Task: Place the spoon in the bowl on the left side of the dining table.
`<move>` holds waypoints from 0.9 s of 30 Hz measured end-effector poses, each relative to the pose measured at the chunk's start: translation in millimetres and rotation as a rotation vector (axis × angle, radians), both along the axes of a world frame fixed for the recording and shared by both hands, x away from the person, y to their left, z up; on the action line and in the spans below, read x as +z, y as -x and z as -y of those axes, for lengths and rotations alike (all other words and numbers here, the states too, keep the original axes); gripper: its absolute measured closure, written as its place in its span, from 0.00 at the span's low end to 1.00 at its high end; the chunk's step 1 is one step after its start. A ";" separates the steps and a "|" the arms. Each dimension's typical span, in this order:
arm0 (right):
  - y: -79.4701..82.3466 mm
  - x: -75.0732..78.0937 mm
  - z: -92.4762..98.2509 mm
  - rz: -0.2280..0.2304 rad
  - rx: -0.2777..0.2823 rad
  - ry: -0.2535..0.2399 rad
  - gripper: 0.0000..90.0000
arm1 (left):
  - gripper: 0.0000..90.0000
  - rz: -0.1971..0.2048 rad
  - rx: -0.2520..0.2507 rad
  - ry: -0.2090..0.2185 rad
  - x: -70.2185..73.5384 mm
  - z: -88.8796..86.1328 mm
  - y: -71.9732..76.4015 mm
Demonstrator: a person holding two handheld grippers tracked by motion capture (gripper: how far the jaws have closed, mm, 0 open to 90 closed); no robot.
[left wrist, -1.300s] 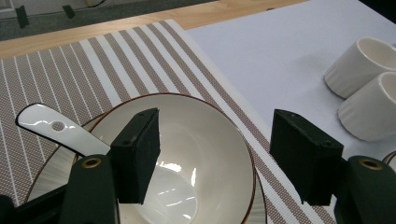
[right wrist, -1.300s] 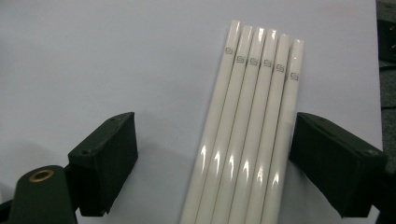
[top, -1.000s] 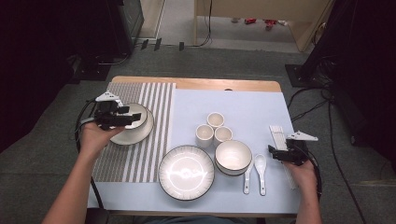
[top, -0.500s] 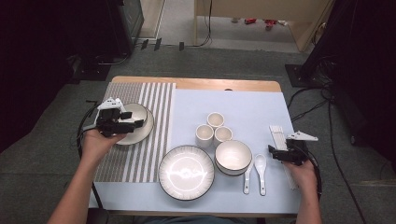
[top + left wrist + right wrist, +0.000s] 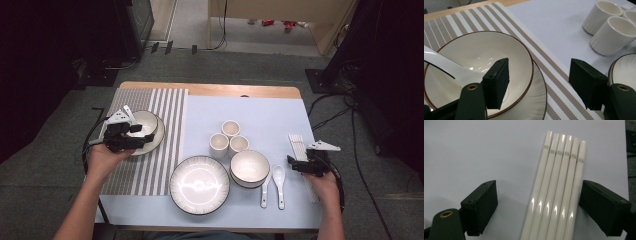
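High view: left gripper [image 5: 131, 136] sits over the near rim of the bowl [image 5: 145, 125] on the striped placemat [image 5: 165, 130], top left of the table; its body hides the near part of the bowl and the jaw gap isn't readable from here. Right gripper [image 5: 300, 165] rests at the right edge of the light blue mat [image 5: 260, 120], over the row of white chopsticks [image 5: 299, 145]; hand and gripper cover their near half. Three cups [image 5: 229, 138], a large plate [image 5: 199, 184], a second bowl [image 5: 249, 167] and two spoons [image 5: 272, 184] lie between the hands.

Left gripper view: jaws wide apart, nothing clamped. Left jaw hangs inside the bowl, right jaw outside over the placemat, so they straddle the rim. The bowl stands on a saucer [image 5: 536, 100], cut off at the frame bottom. A white spoon [image 5: 446, 66] lies in the bowl; its lower end runs behind the left jaw.

Right gripper view: jaws open, six chopsticks between them, pads clear of them on the left; on the right, contact is hard to tell. Their near ends are cut off.
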State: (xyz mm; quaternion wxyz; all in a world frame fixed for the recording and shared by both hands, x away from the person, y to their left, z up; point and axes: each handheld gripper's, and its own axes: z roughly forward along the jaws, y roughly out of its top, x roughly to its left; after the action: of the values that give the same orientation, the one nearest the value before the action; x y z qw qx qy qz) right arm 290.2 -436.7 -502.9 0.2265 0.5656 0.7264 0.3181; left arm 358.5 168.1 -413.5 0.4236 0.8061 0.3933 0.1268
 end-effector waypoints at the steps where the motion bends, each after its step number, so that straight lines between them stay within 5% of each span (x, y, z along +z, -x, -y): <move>1: 0.0 0.0 0.0 0.000 0.000 0.000 0.16 | 0.37 0.000 0.000 0.000 0.0 0.0 0.0; 27: 0.1 0.0 -0.1 0.001 -0.001 0.000 0.16 | 0.34 0.016 0.000 -0.005 -9.7 3.5 24.0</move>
State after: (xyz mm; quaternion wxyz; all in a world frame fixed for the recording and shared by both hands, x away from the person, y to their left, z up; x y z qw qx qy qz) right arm 290.1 -436.5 -503.0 0.2271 0.5658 0.7260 0.3181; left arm 334.5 164.5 -423.2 0.4246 0.8062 0.3895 0.1341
